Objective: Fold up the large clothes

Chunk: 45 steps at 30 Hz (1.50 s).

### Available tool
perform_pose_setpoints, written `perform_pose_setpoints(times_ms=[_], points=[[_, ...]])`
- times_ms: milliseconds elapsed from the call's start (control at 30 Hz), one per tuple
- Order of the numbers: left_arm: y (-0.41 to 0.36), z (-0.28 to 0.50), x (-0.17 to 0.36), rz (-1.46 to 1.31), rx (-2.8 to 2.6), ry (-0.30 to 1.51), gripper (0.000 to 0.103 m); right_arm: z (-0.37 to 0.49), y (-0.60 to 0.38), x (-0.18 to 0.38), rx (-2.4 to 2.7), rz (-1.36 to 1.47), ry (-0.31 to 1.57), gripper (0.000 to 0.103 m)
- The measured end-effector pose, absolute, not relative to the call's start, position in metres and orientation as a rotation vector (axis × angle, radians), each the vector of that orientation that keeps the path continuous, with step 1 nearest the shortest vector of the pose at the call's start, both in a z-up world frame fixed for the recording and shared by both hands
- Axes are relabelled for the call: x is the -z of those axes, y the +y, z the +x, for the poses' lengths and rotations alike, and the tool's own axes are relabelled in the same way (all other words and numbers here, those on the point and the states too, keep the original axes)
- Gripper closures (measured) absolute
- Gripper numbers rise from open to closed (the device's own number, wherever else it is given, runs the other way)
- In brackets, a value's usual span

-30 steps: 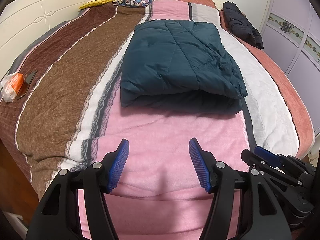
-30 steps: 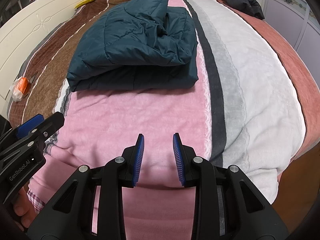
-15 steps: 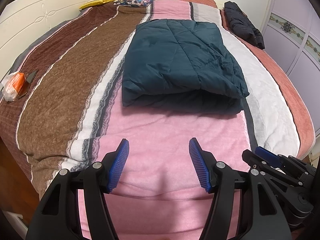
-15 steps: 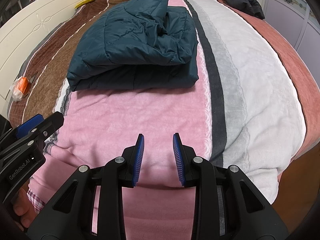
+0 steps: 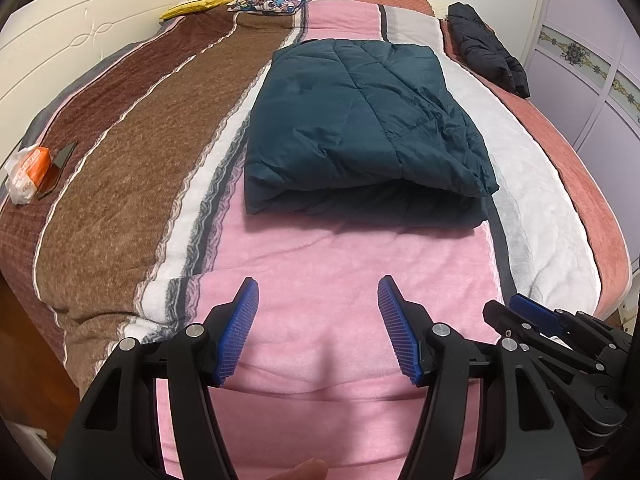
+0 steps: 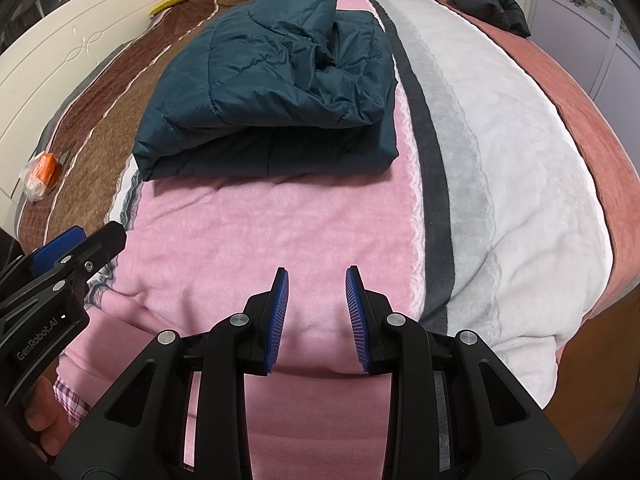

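A dark teal quilted puffer jacket is seen folded into a thick rectangular bundle in the centre of the left-wrist frame, lying on the pink band of a striped plush bedspread; in the right-wrist frame the same bundle sits upper centre, its top layer rumpled toward the right edge. The folding step is judged finished or nearly so, with both tools held clear of the garment. The left gripper is noted at lower centre with its blue ribbed pads spread wide and nothing between them. The right gripper is noted at lower centre of its own frame, jaws parted more narrowly, also empty, only pink fabric showing behind the gap. A second dark padded garment is seen bunched at the upper right, well apart from the folded one; if more folding is intended, a reach across the bed to it would be called for, followed by spreading it flat. The lettering "GenRobot.AI" is read on the left tool's body at the left edge of the right-wrist frame. An orange-and-white packet at the far left carries print too small to be read.
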<state>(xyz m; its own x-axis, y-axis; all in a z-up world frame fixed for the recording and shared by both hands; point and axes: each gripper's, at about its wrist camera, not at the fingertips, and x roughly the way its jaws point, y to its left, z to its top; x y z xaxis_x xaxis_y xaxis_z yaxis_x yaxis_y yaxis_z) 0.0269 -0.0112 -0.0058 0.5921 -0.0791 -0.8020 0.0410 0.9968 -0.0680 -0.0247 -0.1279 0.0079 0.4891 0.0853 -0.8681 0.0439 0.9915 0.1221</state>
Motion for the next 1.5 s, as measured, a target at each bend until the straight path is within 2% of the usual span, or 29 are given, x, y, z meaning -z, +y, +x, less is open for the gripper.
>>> perform_pose_setpoints(times_ms=[1500], points=[[-0.0102, 0.0279, 0.0054, -0.044, 0.067, 0.931, 0.044, -0.0223, -0.1304, -0.0033, -0.037, 0.128, 1.080, 0.073]])
